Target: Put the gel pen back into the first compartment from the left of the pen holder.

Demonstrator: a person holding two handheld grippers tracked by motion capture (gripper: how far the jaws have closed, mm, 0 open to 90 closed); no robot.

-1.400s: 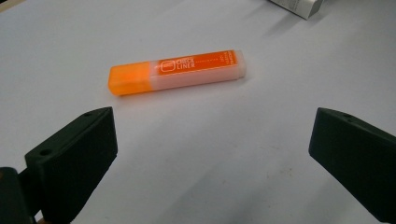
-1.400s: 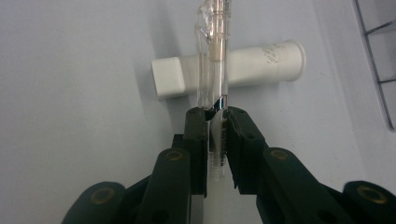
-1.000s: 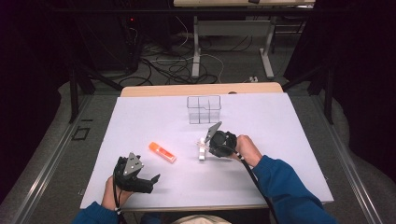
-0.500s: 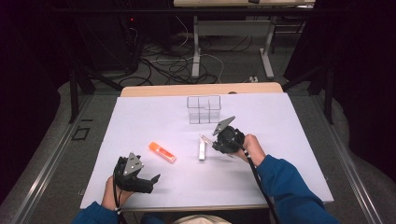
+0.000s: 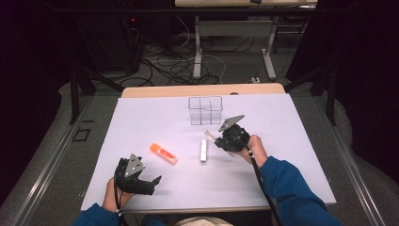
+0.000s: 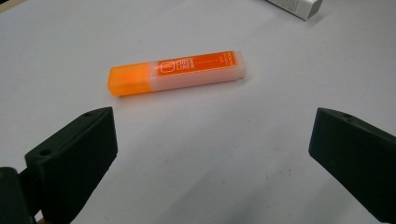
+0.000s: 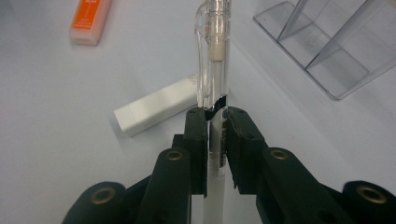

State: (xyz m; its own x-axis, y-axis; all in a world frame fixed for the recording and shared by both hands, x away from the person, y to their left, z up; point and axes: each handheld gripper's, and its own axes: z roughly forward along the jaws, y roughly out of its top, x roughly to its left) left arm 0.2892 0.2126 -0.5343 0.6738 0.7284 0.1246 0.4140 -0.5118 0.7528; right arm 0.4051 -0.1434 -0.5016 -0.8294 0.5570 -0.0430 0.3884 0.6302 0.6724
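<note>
My right gripper (image 7: 215, 119) is shut on a clear plastic pen (image 7: 212, 60), whose clip end sticks out past the jaws; in the high view the right gripper (image 5: 217, 139) holds the pen (image 5: 210, 136) just above the table, right of centre. A white eraser (image 5: 203, 150) lies flat beside it, also seen as the white eraser (image 7: 156, 109). An orange highlighter (image 5: 163, 153) lies left of the eraser and appears as the orange highlighter (image 6: 176, 72) ahead of my left gripper (image 6: 212, 144), which stands open and apart from it. The left gripper (image 5: 151, 181) rests near the front left edge.
A clear divided organizer box (image 5: 205, 110) stands at the back centre of the white table (image 5: 291, 141), close behind the right gripper; its wall (image 7: 327, 51) shows at upper right. Cables and desk legs lie on the floor beyond the table.
The right gripper with the pen has lifted and drifted right and back, away from the eraser toward the clear box. The left gripper has stayed put.
</note>
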